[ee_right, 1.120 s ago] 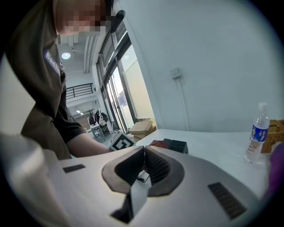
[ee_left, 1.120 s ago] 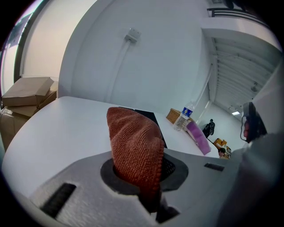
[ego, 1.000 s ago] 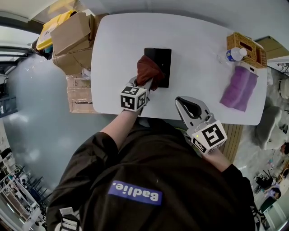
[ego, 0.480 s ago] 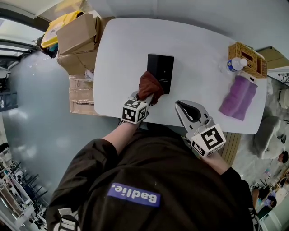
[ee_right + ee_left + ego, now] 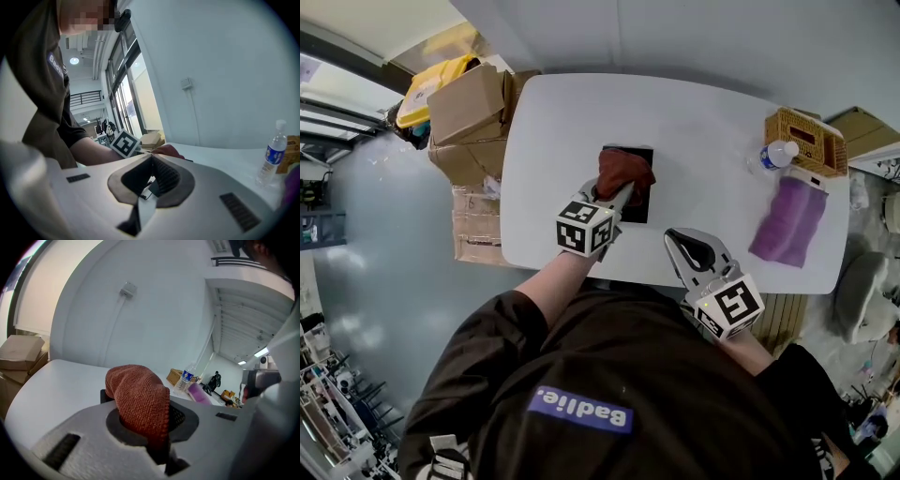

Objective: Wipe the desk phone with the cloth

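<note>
The black desk phone (image 5: 639,205) lies flat on the white table (image 5: 712,141), left of its middle. A rust-red cloth (image 5: 622,172) covers the phone's far part, and my left gripper (image 5: 614,194) is shut on it. In the left gripper view the cloth (image 5: 139,401) bulges up between the jaws, with a black corner of the phone (image 5: 104,395) showing behind it. My right gripper (image 5: 686,241) hovers at the table's near edge, right of the phone, shut with nothing held. Its tips (image 5: 151,159) meet in the right gripper view.
A purple cloth (image 5: 786,221), a water bottle (image 5: 773,156) and a wicker basket (image 5: 805,140) sit at the table's right end. Cardboard boxes (image 5: 469,112) stack on the floor left of the table. The bottle (image 5: 272,152) also shows in the right gripper view.
My left gripper slid the cloth from the phone's near left edge toward its far end. The right gripper stayed put near the table's front edge.
</note>
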Tool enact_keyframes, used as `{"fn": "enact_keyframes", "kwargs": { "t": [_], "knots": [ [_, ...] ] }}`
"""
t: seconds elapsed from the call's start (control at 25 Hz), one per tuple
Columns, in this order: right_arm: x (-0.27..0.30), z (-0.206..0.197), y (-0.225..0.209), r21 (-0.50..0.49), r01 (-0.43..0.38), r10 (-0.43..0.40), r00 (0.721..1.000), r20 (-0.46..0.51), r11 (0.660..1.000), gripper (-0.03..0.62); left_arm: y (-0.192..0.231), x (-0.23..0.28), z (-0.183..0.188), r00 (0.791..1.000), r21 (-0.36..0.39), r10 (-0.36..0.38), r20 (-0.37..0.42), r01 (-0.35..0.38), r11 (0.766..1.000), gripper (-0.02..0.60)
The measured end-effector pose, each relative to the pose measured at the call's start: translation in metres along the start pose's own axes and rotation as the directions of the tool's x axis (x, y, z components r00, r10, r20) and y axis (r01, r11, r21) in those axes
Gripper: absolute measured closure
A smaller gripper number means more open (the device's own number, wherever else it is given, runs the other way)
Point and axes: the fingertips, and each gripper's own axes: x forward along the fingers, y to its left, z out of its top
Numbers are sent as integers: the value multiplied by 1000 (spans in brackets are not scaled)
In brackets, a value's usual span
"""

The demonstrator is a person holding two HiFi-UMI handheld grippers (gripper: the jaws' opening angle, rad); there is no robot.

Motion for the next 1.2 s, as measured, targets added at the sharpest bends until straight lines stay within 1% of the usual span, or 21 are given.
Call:
{"fn": "enact_keyframes", "kwargs": {
  "t": [0.16, 0.32, 0.56, 1.2],
  "knots": [
    [-7, -4, -8, 17, 24, -24, 1000, -4, 1000, 563, 3, 20, 21, 1000, 4, -1, 21, 1, 1000, 522],
    [-12, -8, -14, 28, 42, -41, 999, -6, 999, 563, 11, 40, 20, 1000, -17, 8, -4, -8, 1000, 522],
    [-22, -20, -17, 56, 65, -64, 998, -18, 996, 563, 14, 47, -12, 997, -69, 16, -70, -21, 997, 522],
    [-22, -33, -4, 68, 49, -47, 998, -31, 996, 563, -7, 15, -105, 979, -77, -5, -204, -10, 997, 522]
  ]
}}
